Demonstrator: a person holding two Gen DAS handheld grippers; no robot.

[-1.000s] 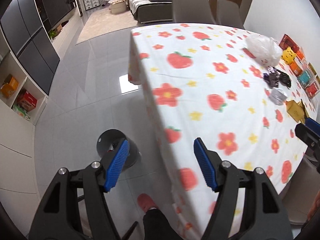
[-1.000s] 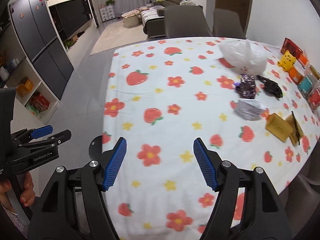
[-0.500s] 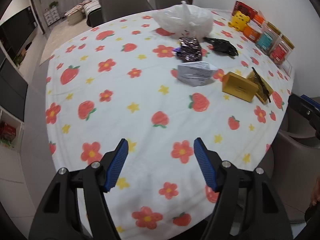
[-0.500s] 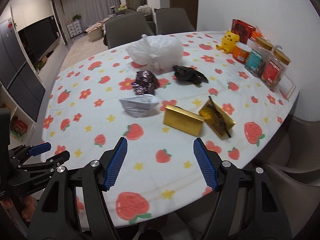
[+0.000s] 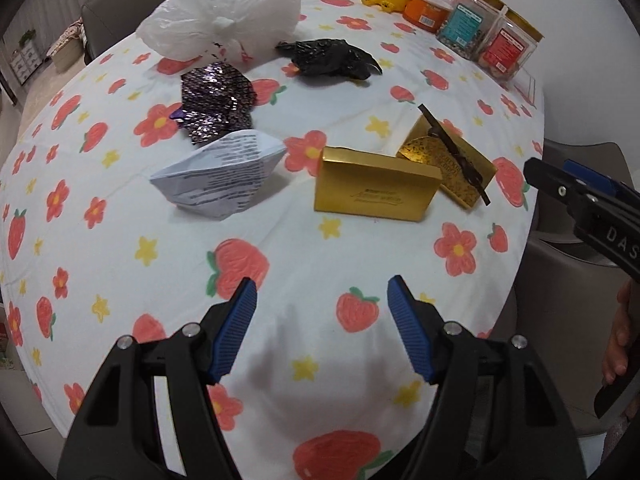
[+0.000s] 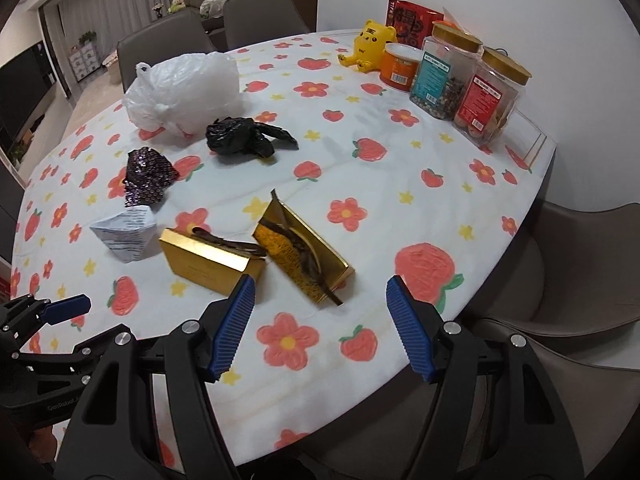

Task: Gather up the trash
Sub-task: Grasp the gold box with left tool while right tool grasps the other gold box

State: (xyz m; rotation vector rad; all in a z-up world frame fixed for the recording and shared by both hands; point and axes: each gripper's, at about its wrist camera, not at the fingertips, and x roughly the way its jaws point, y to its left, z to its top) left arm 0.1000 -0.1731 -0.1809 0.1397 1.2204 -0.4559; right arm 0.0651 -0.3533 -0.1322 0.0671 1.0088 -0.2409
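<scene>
Both claws hang over the near edge of the table with its strawberry-and-flower cloth, and neither has anything in it: the left gripper stands spread wide above bare cloth, and the right gripper is spread just as wide and empty. The trash is all laid out around the closed gold box, which I'll take as the marker. Just beyond it on the right, touching or nearly so, lies the opened gold box with a dark ribbon draped across it. To its left sits a crumpled printed paper, and behind that a dark sequin-patterned wrapper. Farther back are a scrunched black plastic bag and a white plastic bag with knotted handles. The yellow tiger figure and the snack jars at the far right look like keepers, not rubbish. To my eye this is the approach, with nothing collected yet. The next move calls for choosing one piece, most likely the closed gold box since it lies nearest both claws, lowering a spread claw astride its narrow sides, and closing squarely so the smooth card does not slip; where the trash should go I cannot tell from here.
</scene>
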